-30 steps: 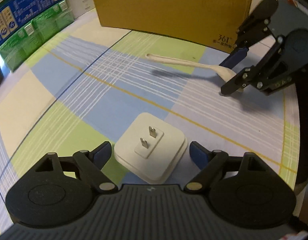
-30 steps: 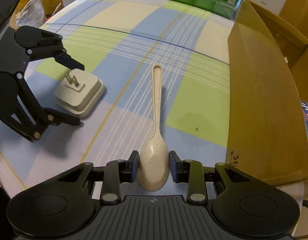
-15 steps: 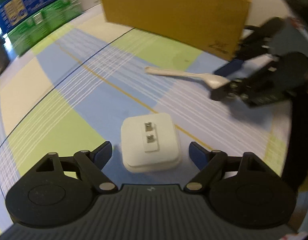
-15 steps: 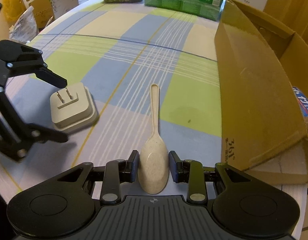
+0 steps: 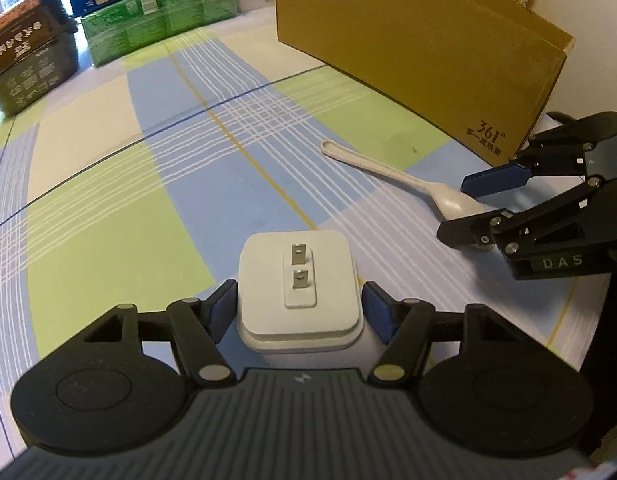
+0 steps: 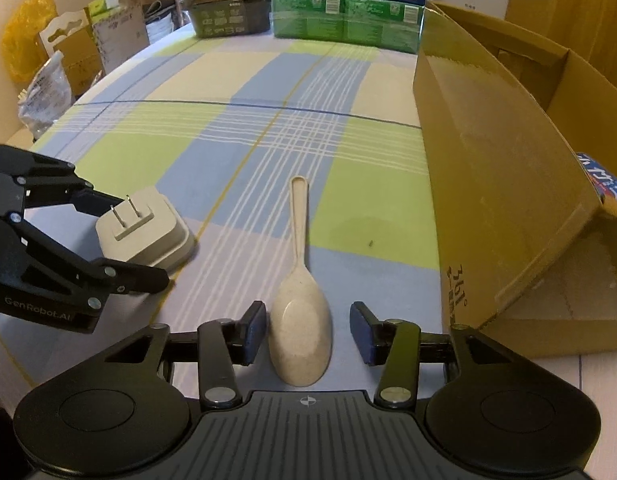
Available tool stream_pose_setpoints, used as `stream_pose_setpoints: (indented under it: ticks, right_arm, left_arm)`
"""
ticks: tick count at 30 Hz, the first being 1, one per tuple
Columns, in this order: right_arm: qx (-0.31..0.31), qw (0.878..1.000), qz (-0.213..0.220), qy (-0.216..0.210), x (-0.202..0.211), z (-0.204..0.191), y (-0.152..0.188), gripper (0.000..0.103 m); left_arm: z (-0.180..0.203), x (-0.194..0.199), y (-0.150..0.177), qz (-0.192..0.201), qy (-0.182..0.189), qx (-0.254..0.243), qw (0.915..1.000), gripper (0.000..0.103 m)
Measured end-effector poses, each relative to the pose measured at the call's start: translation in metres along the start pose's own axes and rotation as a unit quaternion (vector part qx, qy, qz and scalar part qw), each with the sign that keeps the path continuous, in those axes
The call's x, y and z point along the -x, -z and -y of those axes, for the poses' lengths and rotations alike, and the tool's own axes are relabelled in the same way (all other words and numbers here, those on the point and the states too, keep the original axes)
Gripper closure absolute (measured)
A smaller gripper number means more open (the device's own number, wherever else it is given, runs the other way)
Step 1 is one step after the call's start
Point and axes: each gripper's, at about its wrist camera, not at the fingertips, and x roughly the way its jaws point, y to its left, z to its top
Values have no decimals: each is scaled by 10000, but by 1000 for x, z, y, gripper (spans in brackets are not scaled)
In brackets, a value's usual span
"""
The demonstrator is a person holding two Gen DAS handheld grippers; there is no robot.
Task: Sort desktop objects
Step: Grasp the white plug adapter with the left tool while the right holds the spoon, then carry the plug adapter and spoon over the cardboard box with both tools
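A table (image 6: pixel 212 136) under a checked cloth of blue, green and cream carries everything; along its right side lies a large cardboard box (image 6: pixel 504 184), tipped over with its open mouth facing away from the spoon; at the far edge stand green and blue cartons (image 6: pixel 344 20) beside a dark box (image 6: pixel 224 4); the left gripper (image 5: pixel 298 306) sits low on the cloth with its jaws spread around a white plug adapter (image 5: pixel 298 292), prongs up, blue pads just beside its sides; the right gripper (image 6: pixel 306 330) has its jaws spread around the bowl of a beige spoon (image 6: pixel 300 320), which lies flat on the cloth, handle pointing away, near the box.
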Motion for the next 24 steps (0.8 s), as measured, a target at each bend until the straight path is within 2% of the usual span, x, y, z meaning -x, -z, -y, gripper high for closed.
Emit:
stream_pose_setpoints:
  ticks: [5,8,13,24]
  right_arm:
    - [91,9999,118,-50,0,-3,3,59]
    - [161,9997,145,-65,1,-6,4,73]
    - [194,9997,134,-65,0,-7,5,74]
    - [27,9987,515,-22,18,-9,3,74]
  left_arm:
    - [-1,1,3,61,-5,62,10000,40]
    - [1,1,3,75,-29,42,10000,40]
    - [2,1,3,66,-68,105,9999,41]
    - [12,14,5,296,-255,544,9978,42]
